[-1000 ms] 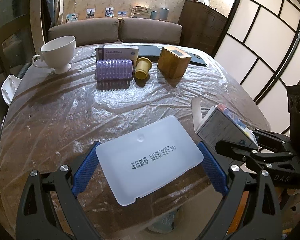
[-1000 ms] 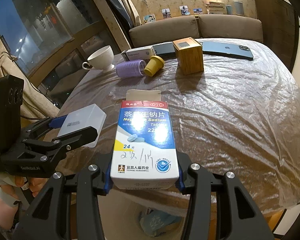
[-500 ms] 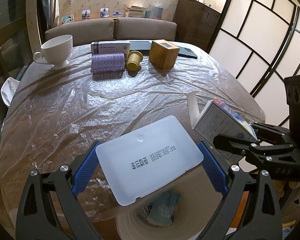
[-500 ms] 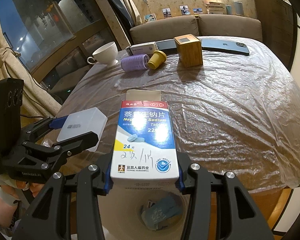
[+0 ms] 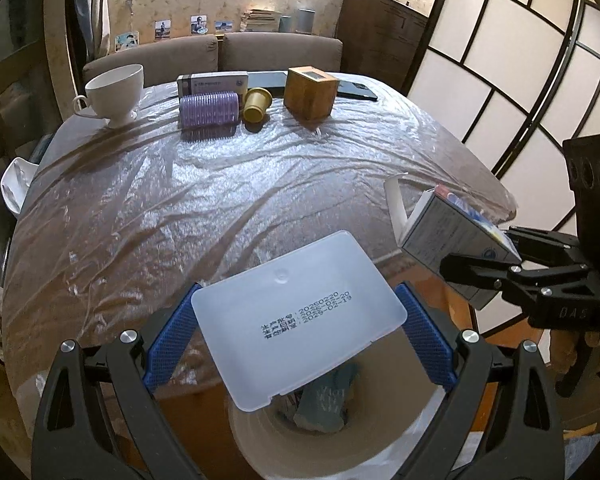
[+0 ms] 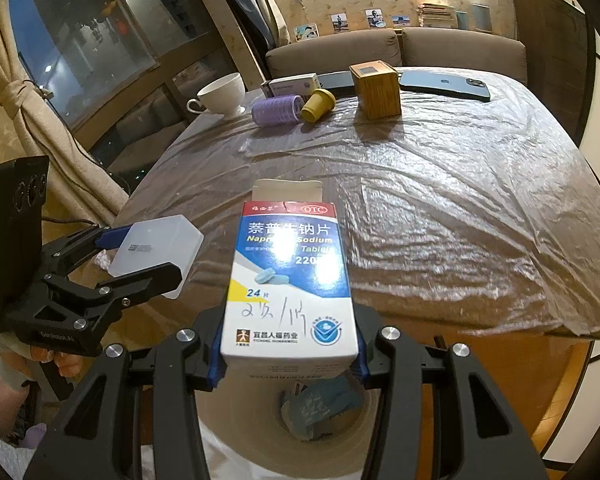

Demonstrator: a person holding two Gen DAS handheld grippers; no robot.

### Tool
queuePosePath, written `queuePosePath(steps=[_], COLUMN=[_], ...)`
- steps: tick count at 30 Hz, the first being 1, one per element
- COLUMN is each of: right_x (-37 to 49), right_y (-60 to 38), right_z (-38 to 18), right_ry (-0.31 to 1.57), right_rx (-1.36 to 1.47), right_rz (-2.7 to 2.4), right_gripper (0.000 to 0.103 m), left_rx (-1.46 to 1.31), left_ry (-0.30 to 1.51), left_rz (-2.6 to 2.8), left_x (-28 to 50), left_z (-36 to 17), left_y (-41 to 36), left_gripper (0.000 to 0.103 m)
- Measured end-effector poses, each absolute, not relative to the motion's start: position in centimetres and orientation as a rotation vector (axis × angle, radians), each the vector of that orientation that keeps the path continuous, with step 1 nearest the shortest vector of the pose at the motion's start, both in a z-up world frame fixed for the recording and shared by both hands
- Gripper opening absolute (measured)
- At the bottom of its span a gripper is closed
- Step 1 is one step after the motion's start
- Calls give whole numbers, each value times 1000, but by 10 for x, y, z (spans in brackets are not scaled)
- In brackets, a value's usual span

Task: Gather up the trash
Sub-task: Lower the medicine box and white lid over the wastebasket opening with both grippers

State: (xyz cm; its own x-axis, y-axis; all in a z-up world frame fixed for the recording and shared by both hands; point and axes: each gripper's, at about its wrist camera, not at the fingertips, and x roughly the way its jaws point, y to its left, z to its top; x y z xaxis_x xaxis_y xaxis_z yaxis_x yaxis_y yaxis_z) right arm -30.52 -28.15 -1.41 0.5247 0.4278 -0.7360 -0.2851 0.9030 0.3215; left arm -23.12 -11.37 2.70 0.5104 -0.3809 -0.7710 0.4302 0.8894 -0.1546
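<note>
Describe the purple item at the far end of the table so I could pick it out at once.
On the plastic-covered table, look at the far row of things before the sofa. Between the white teacup and the small yellow cup lies the purple hair roller, on its side. It is the only ridged purple cylinder there.

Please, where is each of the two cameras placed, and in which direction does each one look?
Left wrist: on the left gripper, looking forward and down over the clear plastic tray it grips to the table; the right gripper shows at right.
Right wrist: on the right gripper, looking over the medicine box it grips; the left gripper and a hand show at left.
Shared: the table, the white cup, the trash bin below.
</note>
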Motion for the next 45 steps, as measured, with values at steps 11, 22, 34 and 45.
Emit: queuePosePath(steps=[11, 22, 34, 45], right_x=[-324, -338, -340, -333], right_y=[-283, -279, -270, -260], right_z=[-22, -37, -64, -87], right_ry=[980, 1050, 1133, 1181], right_rx=[165, 146, 127, 97], right_rz=[455, 473, 470, 459], right_gripper=[46, 46, 46, 46], left_rx=[95, 111, 172, 245], left_ry=[963, 1016, 1061, 1075], left_rz=[-536, -566, -566, -547], left_x=[-255, -271, -272, -269], left_z=[15, -3, -21, -41], left_y=[-120, -120, -126, -136], left_gripper=[96, 96, 96, 96])
